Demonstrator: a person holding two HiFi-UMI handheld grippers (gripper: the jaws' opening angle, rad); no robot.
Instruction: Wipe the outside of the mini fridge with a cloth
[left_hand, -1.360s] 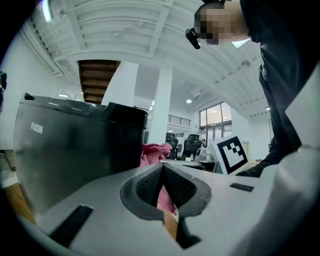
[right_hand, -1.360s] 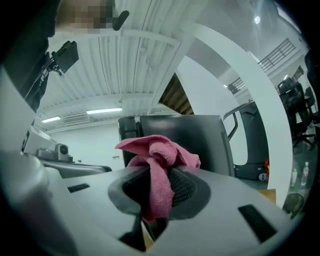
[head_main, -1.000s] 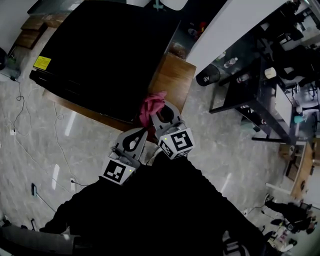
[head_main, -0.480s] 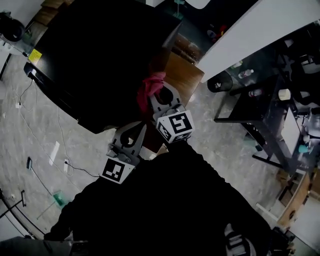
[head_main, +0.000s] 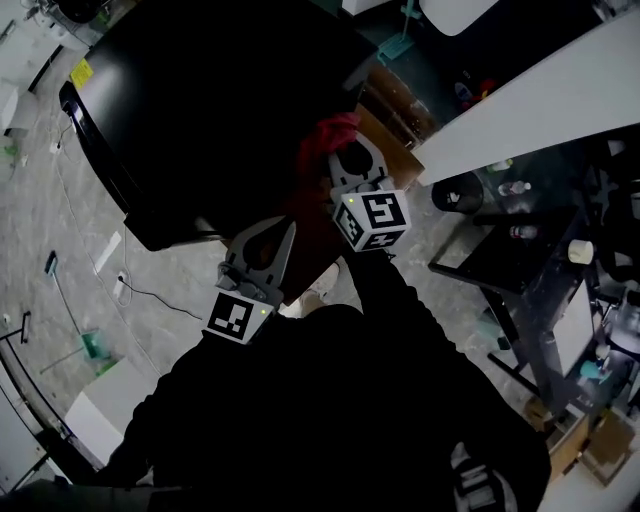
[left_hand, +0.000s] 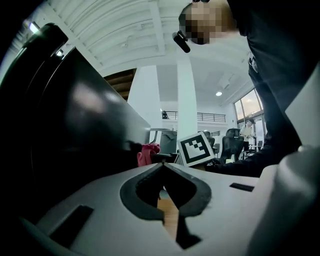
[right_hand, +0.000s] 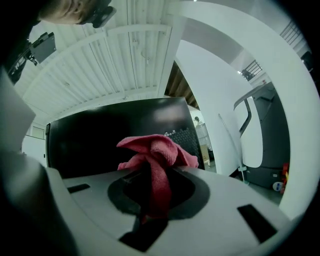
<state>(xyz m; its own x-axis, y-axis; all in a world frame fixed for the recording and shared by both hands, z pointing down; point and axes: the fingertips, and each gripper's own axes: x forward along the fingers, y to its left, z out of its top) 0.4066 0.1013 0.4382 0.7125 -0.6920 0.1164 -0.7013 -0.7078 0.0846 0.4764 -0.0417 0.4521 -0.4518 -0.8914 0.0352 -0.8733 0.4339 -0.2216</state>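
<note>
Gripping cloth (right_hand: 156, 150) beside mini fridge (head_main: 220, 100)

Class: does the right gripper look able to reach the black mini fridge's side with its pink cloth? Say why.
Probably yes. The right gripper is shut on the cloth, which is close beside the mini fridge with nothing between them; the left gripper hangs apart, out of the way.

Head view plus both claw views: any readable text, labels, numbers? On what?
Nothing legible.
Yellow sticker on the mini fridge: too small to read.
White print on the fridge's dark panel: blurred, unreadable.
Left marker cube and right marker cube: square patterns only, no words.
Cloth: no print visible.
</note>
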